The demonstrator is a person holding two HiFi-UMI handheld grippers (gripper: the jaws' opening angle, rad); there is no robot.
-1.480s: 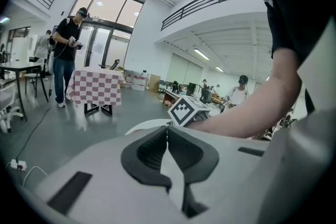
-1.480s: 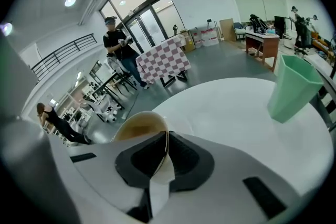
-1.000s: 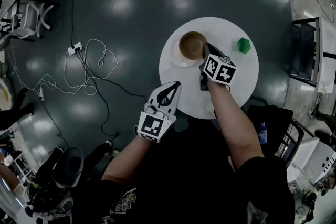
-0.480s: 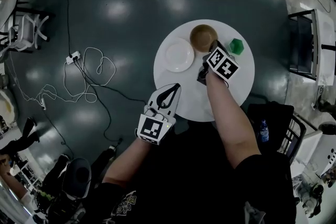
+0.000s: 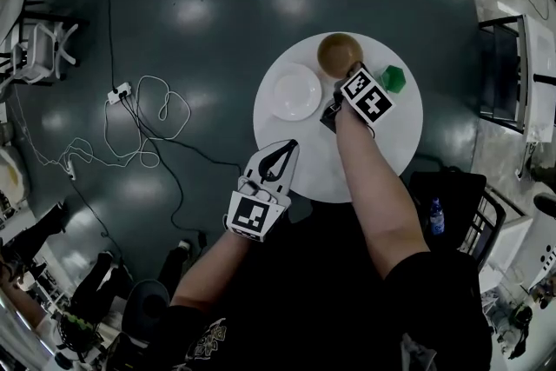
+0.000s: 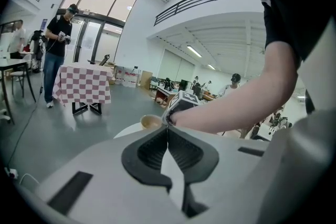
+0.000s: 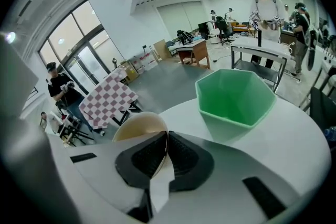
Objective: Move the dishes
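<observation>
So, dish count on the round white table (image 5: 382,143): three in total, one white plate (image 5: 296,91), one tan bowl (image 5: 339,54) and one green cup (image 5: 393,79) with faceted sides. Nothing was stacked, each one had its own spot. The plate lay on the left part of the top. The bowl was at the far edge, just beside the plate's upper right and not touching it. The cup stood to the right of the bowl, close but apart.

Two grippers in play. The right gripper (image 5: 349,71) reached across the table, angled down, and its jaws were pinched on the near rim of the bowl (image 7: 137,127), one pad inside the rim and one outside. Couldn't tell whether the bowl sat on the tabletop or hung a bit above it. In the right gripper view the green cup (image 7: 236,97) stood upright and empty just past the jaws, on the table (image 7: 296,139).

The left gripper (image 5: 286,143) hovered over the near left edge of the table, well apart from all three dishes, jaws pressed together with nothing in them. Its own view looked past the closed tips (image 6: 168,131) toward the bowl (image 6: 150,121).

Off the table: one white cable (image 5: 148,113) looped on the dark floor, running to one power strip (image 5: 120,89)
</observation>
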